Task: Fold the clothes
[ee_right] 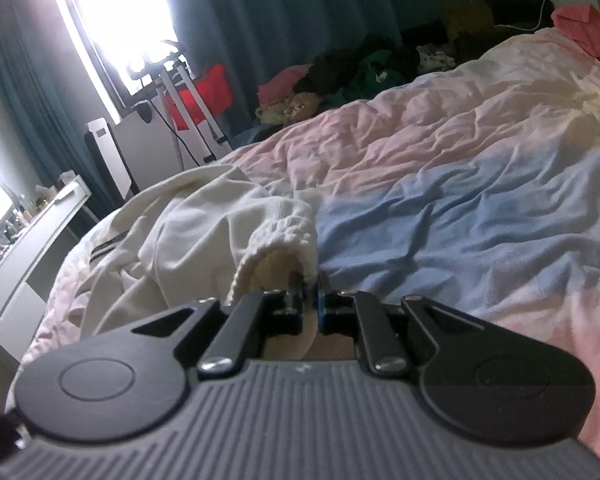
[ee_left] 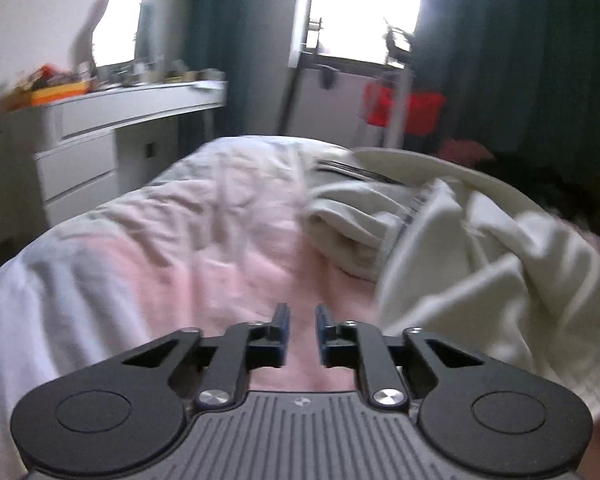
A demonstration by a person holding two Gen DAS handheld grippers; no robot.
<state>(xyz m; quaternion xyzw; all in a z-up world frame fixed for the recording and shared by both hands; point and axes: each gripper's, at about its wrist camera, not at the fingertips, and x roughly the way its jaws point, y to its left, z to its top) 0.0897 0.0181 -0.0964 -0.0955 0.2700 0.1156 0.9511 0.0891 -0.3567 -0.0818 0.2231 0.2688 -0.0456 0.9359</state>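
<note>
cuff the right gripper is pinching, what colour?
Cream-white ribbed cuff; clearest in right wrist view.

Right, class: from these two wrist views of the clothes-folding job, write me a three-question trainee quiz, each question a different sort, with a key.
1. True or false: the left gripper is clamped on the cream fleece sweatshirt.
2. Multiple choice: the right gripper pinches which part of that sweatshirt? A) ribbed elastic cuff B) hood C) zip
3. Fill in: the sweatshirt lies on a rumpled pink and pale ___ bedsheet.

Key: 1 false, its fingers are apart over bare sheet; 2 A; 3 blue.
</note>
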